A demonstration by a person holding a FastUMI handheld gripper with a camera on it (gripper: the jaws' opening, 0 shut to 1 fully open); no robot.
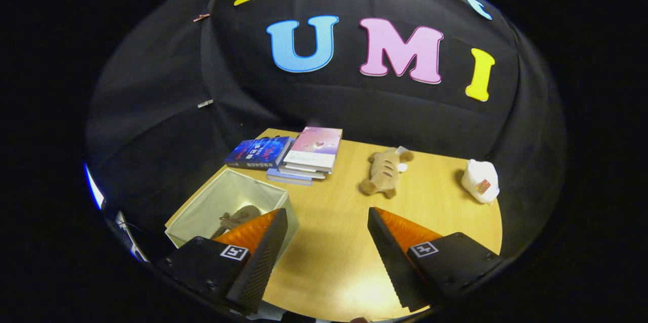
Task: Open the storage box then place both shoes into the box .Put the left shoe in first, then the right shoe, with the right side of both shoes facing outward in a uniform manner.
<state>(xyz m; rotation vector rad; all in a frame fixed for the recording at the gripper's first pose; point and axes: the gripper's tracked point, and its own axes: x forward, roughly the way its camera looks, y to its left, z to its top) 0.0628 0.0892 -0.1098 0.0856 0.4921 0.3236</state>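
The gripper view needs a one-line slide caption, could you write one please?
Open tool above the table, beside the open storage box holding a shoe.

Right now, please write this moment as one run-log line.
gripper: open, holds nothing | storage box: open, brown shoe inside, beside one finger | table: bare between fingers

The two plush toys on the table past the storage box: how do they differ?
The brown plush toy is long and lies stretched out in the middle of the table, ahead of the open tool. The white plush toy is rounder, more compact, and sits near the table's far right edge, with a small coloured tag. The brown one is nearer the books. Both rest on the bare tabletop, outside the storage box.
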